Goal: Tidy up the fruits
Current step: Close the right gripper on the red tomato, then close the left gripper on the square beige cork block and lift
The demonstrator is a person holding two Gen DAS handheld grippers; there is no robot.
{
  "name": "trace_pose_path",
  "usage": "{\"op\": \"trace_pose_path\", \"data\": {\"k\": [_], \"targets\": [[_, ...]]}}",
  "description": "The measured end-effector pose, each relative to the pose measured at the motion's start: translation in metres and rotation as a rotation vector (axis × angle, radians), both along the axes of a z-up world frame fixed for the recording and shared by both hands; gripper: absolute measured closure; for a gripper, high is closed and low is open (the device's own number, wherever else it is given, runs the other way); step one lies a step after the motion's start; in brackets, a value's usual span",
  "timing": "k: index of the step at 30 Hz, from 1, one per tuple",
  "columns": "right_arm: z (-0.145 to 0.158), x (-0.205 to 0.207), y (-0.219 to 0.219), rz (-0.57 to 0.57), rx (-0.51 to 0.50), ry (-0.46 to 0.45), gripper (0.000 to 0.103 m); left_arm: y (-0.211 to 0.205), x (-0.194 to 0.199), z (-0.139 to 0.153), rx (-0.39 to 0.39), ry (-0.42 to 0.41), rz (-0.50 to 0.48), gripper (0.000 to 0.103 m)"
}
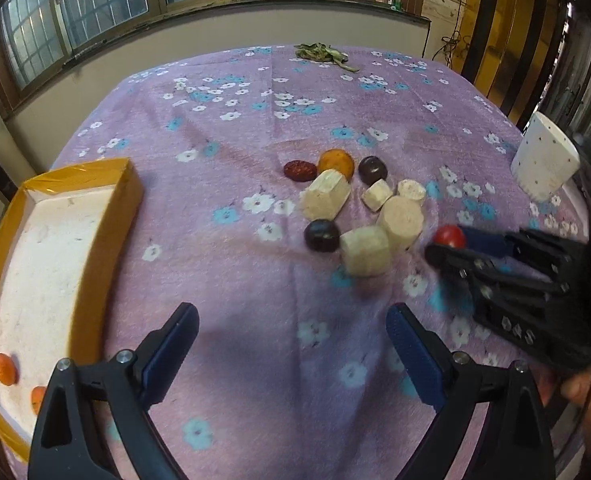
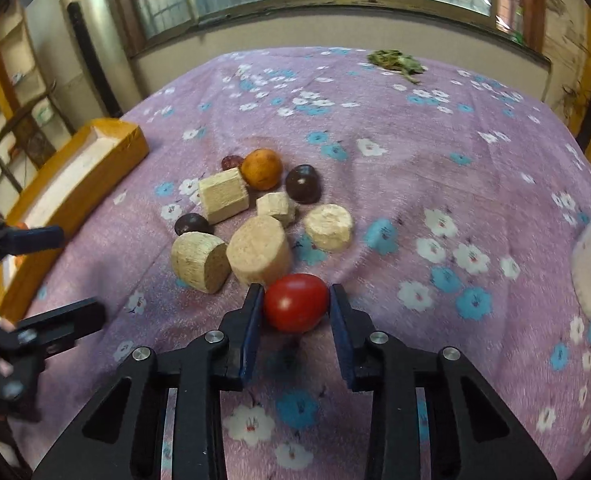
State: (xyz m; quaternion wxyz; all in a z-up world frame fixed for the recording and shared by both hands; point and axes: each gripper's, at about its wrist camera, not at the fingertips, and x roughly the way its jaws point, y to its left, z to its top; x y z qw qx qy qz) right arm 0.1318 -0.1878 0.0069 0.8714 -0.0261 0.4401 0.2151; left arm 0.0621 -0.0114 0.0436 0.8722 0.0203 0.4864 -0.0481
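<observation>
My right gripper [image 2: 296, 296] is shut on a red tomato [image 2: 295, 302], just in front of a pile of cork blocks [image 2: 259, 250] and fruit. It also shows in the left wrist view [image 1: 449, 246] with the tomato [image 1: 450, 236]. The pile holds an orange fruit [image 2: 262, 168], two dark plums [image 2: 303, 183] [image 2: 193, 224] and a red date [image 1: 298, 169]. My left gripper [image 1: 291, 328] is open and empty over bare cloth, next to a yellow tray [image 1: 95, 248] holding two orange fruits [image 1: 4, 368].
A white dotted cup [image 1: 543, 160] stands at the right of the table. Dried green leaves [image 1: 321, 54] lie at the far edge. The table has a purple flowered cloth [image 1: 255, 128]. Windows and a wall lie behind.
</observation>
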Motion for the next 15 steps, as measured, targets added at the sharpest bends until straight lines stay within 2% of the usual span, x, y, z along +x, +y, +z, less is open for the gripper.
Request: {"op": "trace_pose_path", "data": {"k": [6,9,10,12,15], "targets": [[0.001,-0.017,-0.019,-0.040,0.018,0.023,0.071,-0.019,0.024,-0.012,-0.058,0.016,0.008,0.009],[0.000,-0.024,-0.023,-0.053,0.024,0.026,0.071,-0.023,0.037,-0.023,-0.119,0.061,0.013,0.031],[0.000,-0.025,-0.023,-0.056,0.027,0.027,0.071,-0.024,0.040,-0.027,-0.127,0.076,0.015,0.043],[0.000,-0.027,-0.024,-0.061,0.031,0.031,0.071,-0.027,0.042,-0.028,-0.121,0.046,0.008,0.049],[0.000,-0.031,-0.023,-0.067,0.032,0.032,0.071,-0.029,0.039,-0.028,-0.155,0.037,-0.021,0.068]]}}
